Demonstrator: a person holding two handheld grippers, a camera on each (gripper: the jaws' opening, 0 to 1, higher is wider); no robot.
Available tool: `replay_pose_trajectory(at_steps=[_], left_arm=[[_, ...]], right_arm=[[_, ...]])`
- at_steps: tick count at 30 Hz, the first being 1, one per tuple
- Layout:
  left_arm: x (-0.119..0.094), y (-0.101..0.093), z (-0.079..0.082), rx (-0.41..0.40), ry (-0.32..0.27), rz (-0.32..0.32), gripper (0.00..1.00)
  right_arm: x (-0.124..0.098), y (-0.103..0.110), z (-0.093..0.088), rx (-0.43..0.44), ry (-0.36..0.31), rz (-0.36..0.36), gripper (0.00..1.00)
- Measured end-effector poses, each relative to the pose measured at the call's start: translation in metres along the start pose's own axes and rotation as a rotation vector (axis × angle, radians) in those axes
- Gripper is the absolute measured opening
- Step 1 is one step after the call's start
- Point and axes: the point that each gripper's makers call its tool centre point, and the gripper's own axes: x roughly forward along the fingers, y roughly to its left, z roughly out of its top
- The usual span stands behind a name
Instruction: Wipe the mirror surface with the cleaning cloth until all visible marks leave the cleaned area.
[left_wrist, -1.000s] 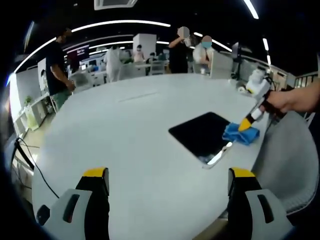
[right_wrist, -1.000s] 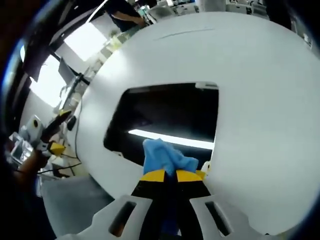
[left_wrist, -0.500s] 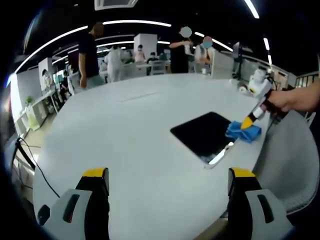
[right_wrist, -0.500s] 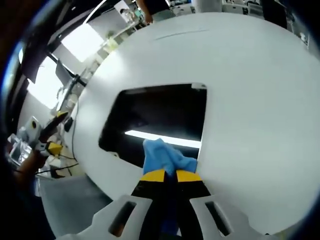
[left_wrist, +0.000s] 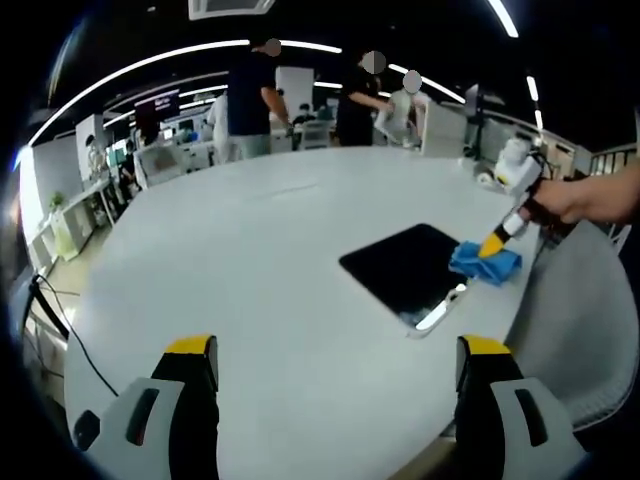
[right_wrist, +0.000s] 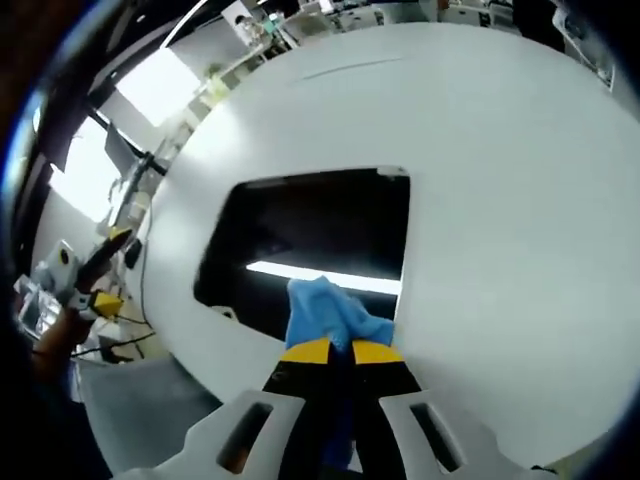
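Note:
A dark rectangular mirror (left_wrist: 405, 268) (right_wrist: 310, 230) lies flat on the round white table (left_wrist: 250, 260), reflecting a bright ceiling light strip. My right gripper (right_wrist: 331, 347) (left_wrist: 493, 246) is shut on a blue cleaning cloth (right_wrist: 325, 313) (left_wrist: 484, 264), which rests on the mirror's near edge in the right gripper view. A hand holds that gripper at the right of the left gripper view. My left gripper (left_wrist: 335, 352) hovers open above the table's near side, well short of the mirror, with nothing between its fingers.
A grey chair (left_wrist: 580, 330) stands by the table's right edge. A black cable (left_wrist: 60, 330) trails on the floor at left. Several people (left_wrist: 250, 100) stand beyond the far side of the table, among desks.
The cloth slid a little back and forth along the mirror's edge with the right gripper. A person in the background walked rightwards. My left gripper stayed still.

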Motion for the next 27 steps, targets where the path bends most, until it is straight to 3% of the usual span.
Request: replay_pose_trajectory(at_steps=[11,27], left_arm=[[-0.001,0.002,-0.001,-0.001,0.000,0.001,1.00],[0.005,0.004,-0.005,-0.008,0.017,-0.004,1.00]], right_arm=[[0.003,-0.002,0.008,0.017,0.008,-0.014,0.00],[0.011,-0.012,0.036,-0.008,0.012,-0.029,0.00]])
